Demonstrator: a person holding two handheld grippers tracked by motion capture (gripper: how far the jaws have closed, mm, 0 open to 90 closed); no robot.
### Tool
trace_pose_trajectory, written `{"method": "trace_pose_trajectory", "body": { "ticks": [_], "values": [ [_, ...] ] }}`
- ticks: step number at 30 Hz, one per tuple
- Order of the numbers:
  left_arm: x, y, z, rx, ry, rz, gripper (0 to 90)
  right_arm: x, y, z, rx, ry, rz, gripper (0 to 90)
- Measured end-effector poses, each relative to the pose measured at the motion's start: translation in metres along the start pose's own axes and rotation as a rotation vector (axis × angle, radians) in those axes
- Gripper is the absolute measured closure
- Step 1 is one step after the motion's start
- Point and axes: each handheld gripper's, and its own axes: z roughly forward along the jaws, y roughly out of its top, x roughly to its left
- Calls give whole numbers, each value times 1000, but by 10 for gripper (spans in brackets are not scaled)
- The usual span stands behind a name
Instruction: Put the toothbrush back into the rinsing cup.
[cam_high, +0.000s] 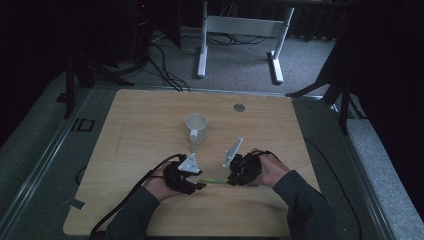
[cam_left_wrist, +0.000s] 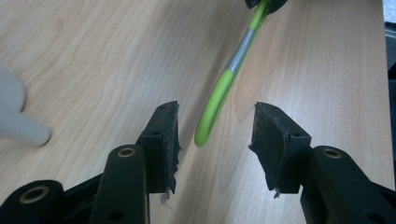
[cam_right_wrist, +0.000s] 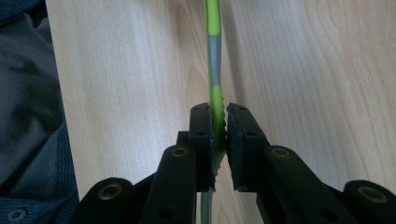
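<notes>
The toothbrush (cam_right_wrist: 214, 88) was a slim, slightly curved stick of glossy lime-green plastic with a translucent grey band along its middle and a ribbed green grip section. It hung just above the table (cam_high: 150, 120), spanning the gap between the two grippers near the table's front edge. The right gripper (cam_right_wrist: 218, 135) had its two black, matte jaws pressed together on the ribbed part, the pads flat against either side of the handle. The rounded green end of the handle reached between the jaws of the left gripper (cam_left_wrist: 217, 140), which stood apart with clear space on both sides of the plastic; their rubbery pads (cam_left_wrist: 271, 135) looked worn and frayed at the edges and did not touch it.

The table was pale wood laminate with a fine, streaky grain and rounded corners. Farther back on it stood a white cup (cam_high: 196, 127), smooth and cylindrical, with a small handle on its front side, well apart from the grippers. A grey sleeve (cam_right_wrist: 28, 116) of soft woven cloth showed beside the right gripper.
</notes>
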Motion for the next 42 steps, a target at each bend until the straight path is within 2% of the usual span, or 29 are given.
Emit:
{"method": "trace_pose_trajectory", "body": {
  "ticks": [7, 16, 20, 23, 24, 32, 42],
  "values": [
    [-3, 6, 9, -23, -22, 13, 540, 4, 2, 6, -2, 15, -20, 807],
    [-7, 7, 17, -15, -52, 28, 546, 7, 2, 8, -13, 26, -35, 807],
    [-10, 9, 21, -14, -67, 34, 546, 8, 2, 8, -34, 53, -41, 807],
    [-10, 9, 22, -14, -70, 38, 546, 9, 3, 9, -29, 52, -40, 807],
    [-13, 11, 26, -10, -84, 47, 547, 9, 3, 11, -22, 49, -44, 807],
    [-17, 15, 30, -30, -102, 69, 615, 10, 4, 12, -32, 60, -52, 807],
    [-19, 15, 33, -35, -116, 64, 644, 11, 4, 13, -44, 71, -57, 807]
  ]
}}
